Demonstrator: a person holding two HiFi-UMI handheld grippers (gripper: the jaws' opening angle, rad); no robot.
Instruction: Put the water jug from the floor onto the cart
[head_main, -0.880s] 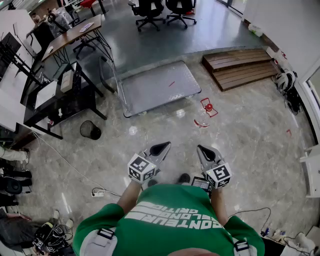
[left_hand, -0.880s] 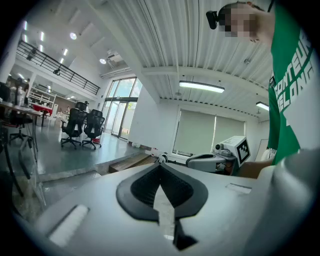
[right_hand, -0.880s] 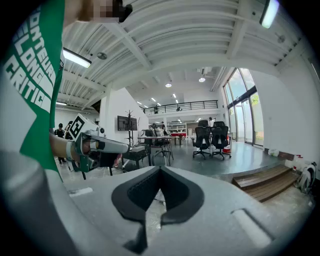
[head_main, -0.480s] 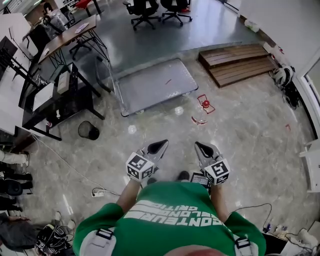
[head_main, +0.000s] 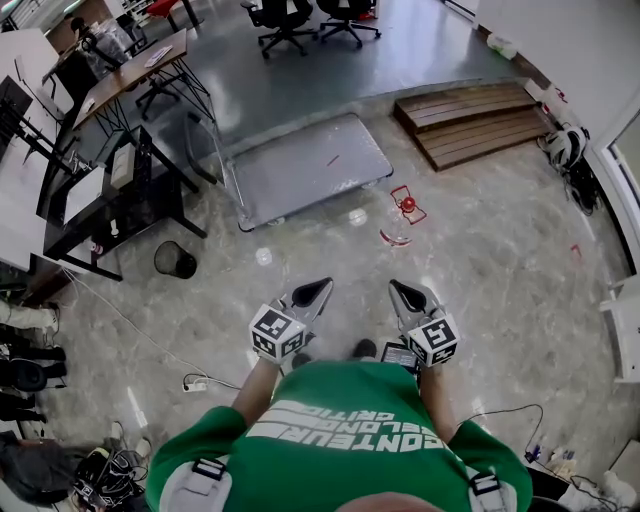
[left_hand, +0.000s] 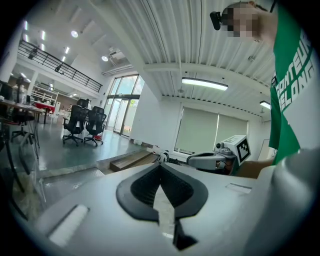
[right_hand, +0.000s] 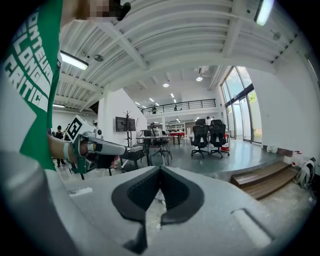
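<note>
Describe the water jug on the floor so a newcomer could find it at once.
Find the big grey flat cart on the tiled floor, with wooden steps to its right. The water jug sits on the floor just off the cart's near right corner. Unlike anything nearby, it is see-through with red fittings.

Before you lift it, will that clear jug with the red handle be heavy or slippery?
The water jug looks see-through all the way, so it is probably empty and light. Its clear wall may slip; the red handle looks the safer hold.
</note>
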